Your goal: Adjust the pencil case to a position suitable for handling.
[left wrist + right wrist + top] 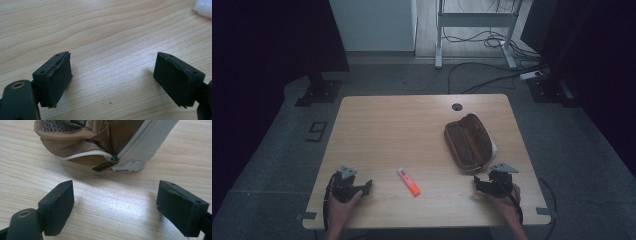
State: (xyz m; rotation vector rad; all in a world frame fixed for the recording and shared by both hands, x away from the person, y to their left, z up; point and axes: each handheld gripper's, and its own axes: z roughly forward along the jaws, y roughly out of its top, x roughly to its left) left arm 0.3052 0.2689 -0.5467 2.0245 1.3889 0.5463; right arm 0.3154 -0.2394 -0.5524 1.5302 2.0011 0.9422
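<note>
1 brown pouch (469, 142), 1 orange marker (408, 181); left gripper (366, 187) and right gripper (477, 183) both gape wide, empty; pouch's inside hidden.

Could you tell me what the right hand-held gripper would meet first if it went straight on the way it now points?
Most likely the brown pouch, near its zipper pull; the open right hand-held gripper points at it.

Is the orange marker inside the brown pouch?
No, the orange marker lies on the bare table, well apart from the brown pouch.
</note>
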